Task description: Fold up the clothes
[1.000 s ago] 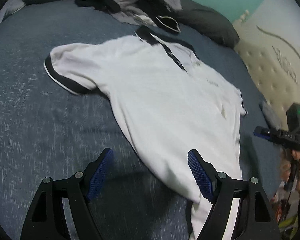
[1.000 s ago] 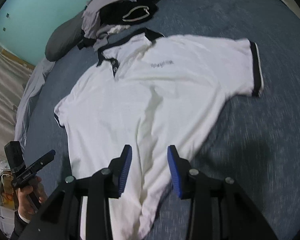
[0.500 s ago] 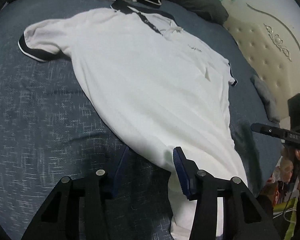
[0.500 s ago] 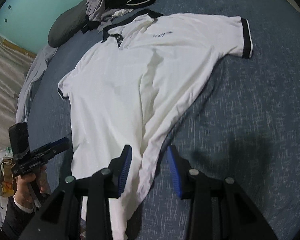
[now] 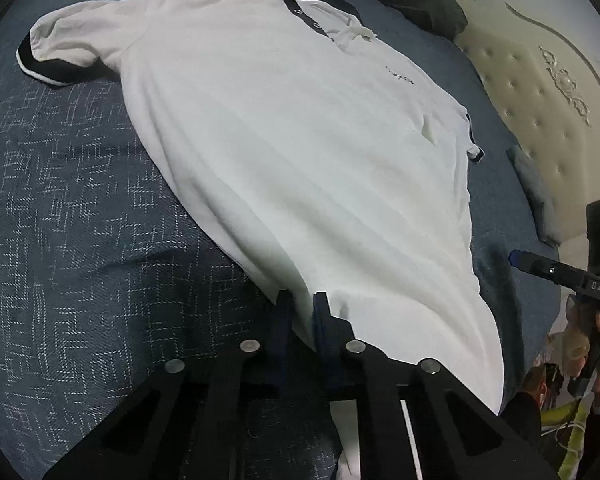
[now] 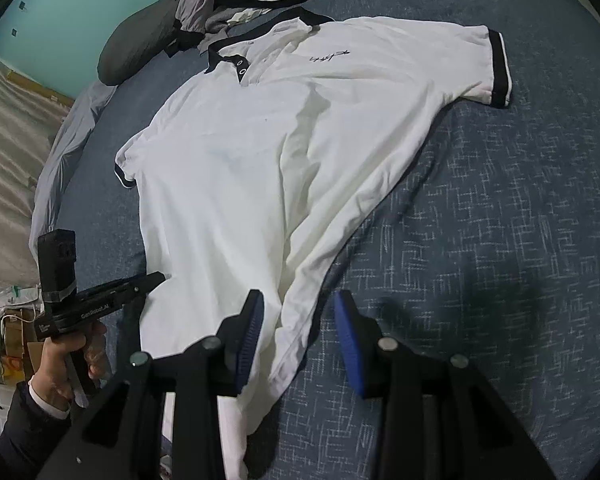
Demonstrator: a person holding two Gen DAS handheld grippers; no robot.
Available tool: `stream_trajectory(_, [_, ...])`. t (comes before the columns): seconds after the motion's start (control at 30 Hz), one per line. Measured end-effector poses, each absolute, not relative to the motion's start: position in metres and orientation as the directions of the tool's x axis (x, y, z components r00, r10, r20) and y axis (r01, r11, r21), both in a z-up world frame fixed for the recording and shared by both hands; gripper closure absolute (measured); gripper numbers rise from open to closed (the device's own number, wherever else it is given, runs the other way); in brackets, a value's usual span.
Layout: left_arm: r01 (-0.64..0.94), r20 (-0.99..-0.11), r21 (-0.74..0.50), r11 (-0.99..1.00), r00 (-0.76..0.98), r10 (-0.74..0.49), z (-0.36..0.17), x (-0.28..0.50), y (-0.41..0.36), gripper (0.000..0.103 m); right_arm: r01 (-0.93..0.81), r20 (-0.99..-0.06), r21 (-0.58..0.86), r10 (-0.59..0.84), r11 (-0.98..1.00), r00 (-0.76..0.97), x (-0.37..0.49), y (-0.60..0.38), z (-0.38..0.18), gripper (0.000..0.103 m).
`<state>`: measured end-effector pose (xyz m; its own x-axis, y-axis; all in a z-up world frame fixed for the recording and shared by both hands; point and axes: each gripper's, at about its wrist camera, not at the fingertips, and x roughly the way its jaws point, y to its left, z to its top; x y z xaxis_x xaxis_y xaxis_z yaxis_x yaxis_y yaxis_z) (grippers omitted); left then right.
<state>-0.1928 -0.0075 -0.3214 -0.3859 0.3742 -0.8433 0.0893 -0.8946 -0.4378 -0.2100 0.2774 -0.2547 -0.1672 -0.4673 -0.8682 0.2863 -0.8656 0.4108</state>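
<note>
Right wrist: polo shirt (image 6: 260, 160) collar-away, lengthwise.

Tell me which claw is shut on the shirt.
The left claw: it is pinched shut on the hem of the shirt. The right claw is open, with the hem lying loose between its fingers.

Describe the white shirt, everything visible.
The white shirt is a short-sleeved polo of soft knit-looking cloth with a dark collar, dark sleeve cuffs, a buttoned placket and small dark chest script. It lies face up, mostly flat and creased, on the blue bedspread, collar toward the clothes pile. The left gripper is shut on its hem; the right gripper, open, straddles the hem edge.
</note>
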Motion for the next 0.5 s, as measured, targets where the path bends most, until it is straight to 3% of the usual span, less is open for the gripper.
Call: stream_trajectory(0.5, [0.050, -0.834, -0.375, -0.926, -0.455, 0.313, -0.261, -0.164, -0.060, 0.099, 0.309, -0.902, 0.365, -0.416, -0.878, -0.117, -0.198, 0.276, -0.257, 0.066])
